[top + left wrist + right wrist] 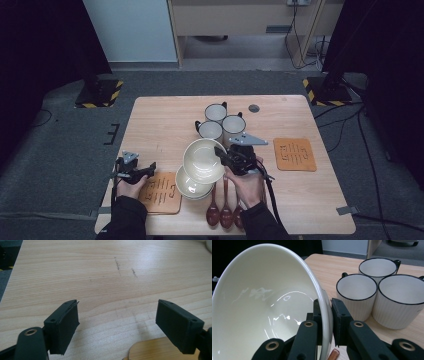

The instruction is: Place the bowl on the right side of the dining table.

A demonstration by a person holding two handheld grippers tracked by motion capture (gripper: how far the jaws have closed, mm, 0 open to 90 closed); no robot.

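The right gripper clamps the rim of a tilted cream bowl at its three o'clock edge, while the left gripper hovers agape over the table.

The left hand-held gripper hangs over the pale wooden surface with its two black jaws spread wide and nothing between them. Faint dark scuffs mark the wood ahead. A rounded wooden mat lies just below the jaws.
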